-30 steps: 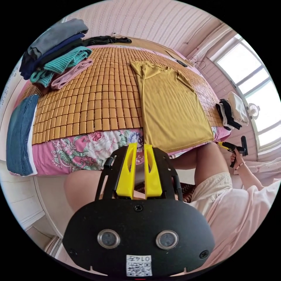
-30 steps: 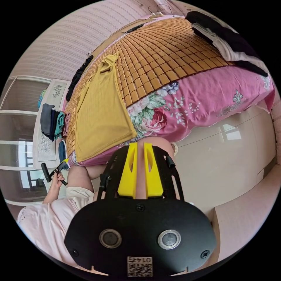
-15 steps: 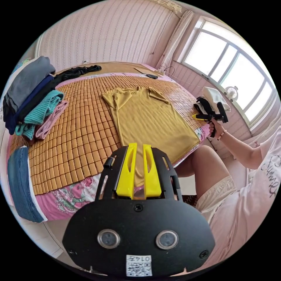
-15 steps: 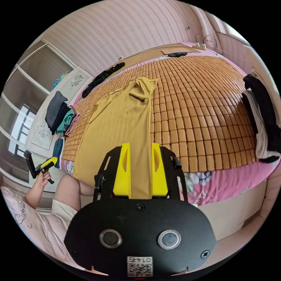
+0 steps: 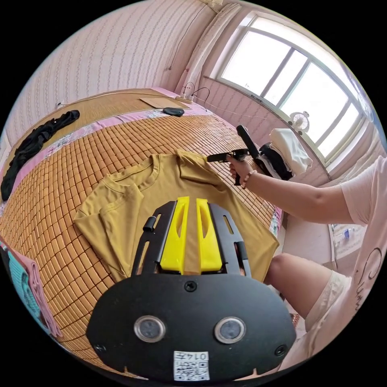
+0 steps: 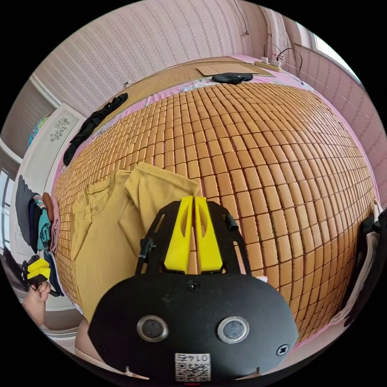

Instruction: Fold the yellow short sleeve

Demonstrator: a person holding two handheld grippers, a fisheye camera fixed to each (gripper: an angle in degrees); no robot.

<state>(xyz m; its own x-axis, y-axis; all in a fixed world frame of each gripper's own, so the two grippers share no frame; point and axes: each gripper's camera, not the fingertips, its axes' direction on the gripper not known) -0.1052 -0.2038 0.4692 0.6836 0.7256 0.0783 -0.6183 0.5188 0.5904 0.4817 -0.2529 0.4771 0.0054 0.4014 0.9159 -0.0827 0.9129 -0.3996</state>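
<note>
1 yellow short-sleeve tee (image 5: pixel 193 189) lies flat on the bamboo mat (image 5: pixel 60 181), one side already folded in, collar toward the far wall. 2 grippers: L gripper (image 5: pixel 190 201) hangs over the tee's body, jaws a narrow slot apart, nothing pinched. R gripper (image 6: pixel 194 199), jaws pressed nearly together w/ no cloth between, sits just beside the sleeve (image 6: pixel 159 183) edge. 1 black garment (image 5: pixel 32 139) at the mat's far edge. 1 clothes stack (image 5: pixel 288 155) by the window.
</note>
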